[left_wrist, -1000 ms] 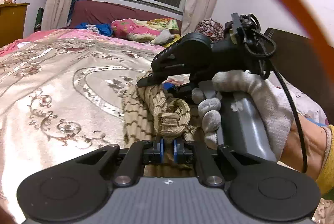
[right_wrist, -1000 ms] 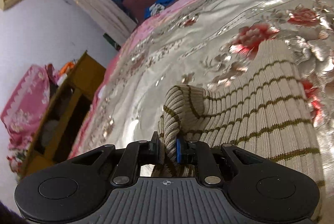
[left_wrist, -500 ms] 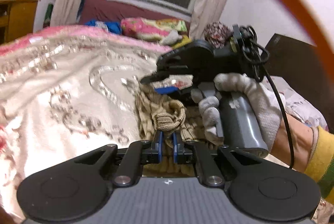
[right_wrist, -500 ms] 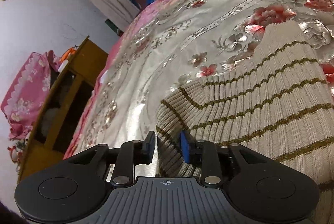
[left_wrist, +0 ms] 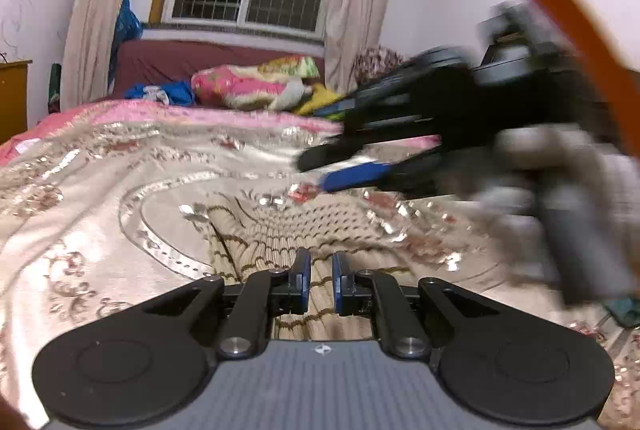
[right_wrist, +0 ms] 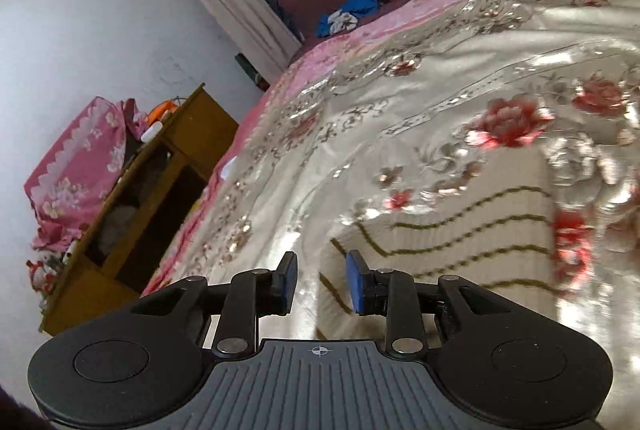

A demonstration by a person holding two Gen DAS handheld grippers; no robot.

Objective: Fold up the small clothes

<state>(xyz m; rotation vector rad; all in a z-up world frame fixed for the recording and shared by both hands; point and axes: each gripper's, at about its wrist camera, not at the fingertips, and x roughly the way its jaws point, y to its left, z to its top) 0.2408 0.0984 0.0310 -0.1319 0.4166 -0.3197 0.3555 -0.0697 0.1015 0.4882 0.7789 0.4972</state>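
Observation:
A beige knit garment with thin brown stripes (left_wrist: 280, 242) lies flat on the flowered satin bedspread (left_wrist: 100, 197). My left gripper (left_wrist: 321, 276) hovers just over its near part, jaws slightly apart and empty. My right gripper (right_wrist: 320, 280) is open and empty above the garment's left edge (right_wrist: 460, 230). In the left wrist view the right gripper (left_wrist: 344, 169) shows blurred at the right, held in a gloved hand, lifted above the cloth.
A wooden cabinet (right_wrist: 132, 213) stands left of the bed, a pink cloth bundle (right_wrist: 76, 165) on it. Pillows and folded clothes (left_wrist: 256, 85) lie at the bed's head under the window. A pink blanket edge (right_wrist: 400, 21) borders the spread.
Both grippers let go of the garment, which now lies flat. The right gripper opened first and rose away; the left gripper opened slightly and drew back.

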